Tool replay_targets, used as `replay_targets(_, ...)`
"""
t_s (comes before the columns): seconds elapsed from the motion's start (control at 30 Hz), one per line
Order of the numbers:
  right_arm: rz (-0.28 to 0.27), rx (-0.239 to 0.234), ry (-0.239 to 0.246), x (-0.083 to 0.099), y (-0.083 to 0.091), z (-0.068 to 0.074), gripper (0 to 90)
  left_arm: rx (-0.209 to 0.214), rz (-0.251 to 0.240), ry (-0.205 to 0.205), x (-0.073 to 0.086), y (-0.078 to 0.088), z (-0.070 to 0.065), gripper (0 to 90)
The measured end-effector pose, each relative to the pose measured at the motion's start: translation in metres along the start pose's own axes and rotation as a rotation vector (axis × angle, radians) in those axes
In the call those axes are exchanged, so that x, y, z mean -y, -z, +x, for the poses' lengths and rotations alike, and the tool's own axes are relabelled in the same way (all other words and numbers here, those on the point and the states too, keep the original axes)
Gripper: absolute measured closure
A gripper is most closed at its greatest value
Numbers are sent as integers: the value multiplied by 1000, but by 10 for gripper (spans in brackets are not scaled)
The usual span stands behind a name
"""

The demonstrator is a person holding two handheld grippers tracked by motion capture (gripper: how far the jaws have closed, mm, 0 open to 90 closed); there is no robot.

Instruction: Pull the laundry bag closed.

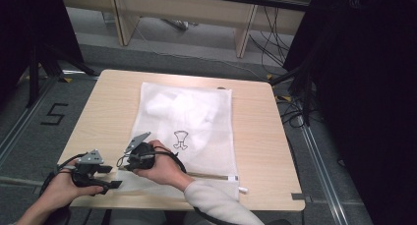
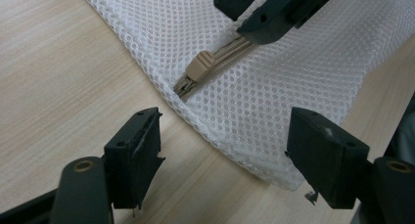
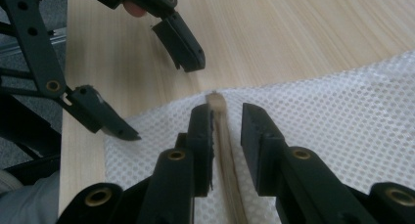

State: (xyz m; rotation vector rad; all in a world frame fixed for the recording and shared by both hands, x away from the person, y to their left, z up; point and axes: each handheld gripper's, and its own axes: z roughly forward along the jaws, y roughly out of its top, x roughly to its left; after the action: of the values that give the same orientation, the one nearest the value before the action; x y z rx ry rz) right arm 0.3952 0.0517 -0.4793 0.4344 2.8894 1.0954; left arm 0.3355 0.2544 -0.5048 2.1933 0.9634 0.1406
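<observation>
This looks like a lab or recording room rather than a home. A small wooden table [image 1: 255, 131] stands on grey carpet marked with a taped number five [image 1: 54, 114], black curtains [image 1: 373, 87] close off the left and right, and loose cables [image 1: 275, 43] trail under plain desks [image 1: 196, 11] at the far side

white mesh cloth bag [image 2: 274, 101] on matt wood-grain table [image 2: 58, 82]

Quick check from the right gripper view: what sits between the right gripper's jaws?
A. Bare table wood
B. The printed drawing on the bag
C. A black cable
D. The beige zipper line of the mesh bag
D: the right gripper straddles the beige zipper line of the white mesh bag, with gaps beside it.
</observation>
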Motion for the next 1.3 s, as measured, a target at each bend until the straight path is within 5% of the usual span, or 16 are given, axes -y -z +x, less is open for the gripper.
replay_targets(0.73,49,-29,-8,-8,-30,-4,796,0,0,9,1,1,-1,282)
replay_targets(1.03,41,-40,4,-10,-24,-3,820,5,-8,5,0,1,1,287)
replay_targets(1.13,32,-40,8,-12,-19,-2,820,16,-22,48,-1,-1,0,292)
replay_targets(1.3,21,-32,21,-14,-14,-1,820,22,-27,43,-3,-2,1,307)
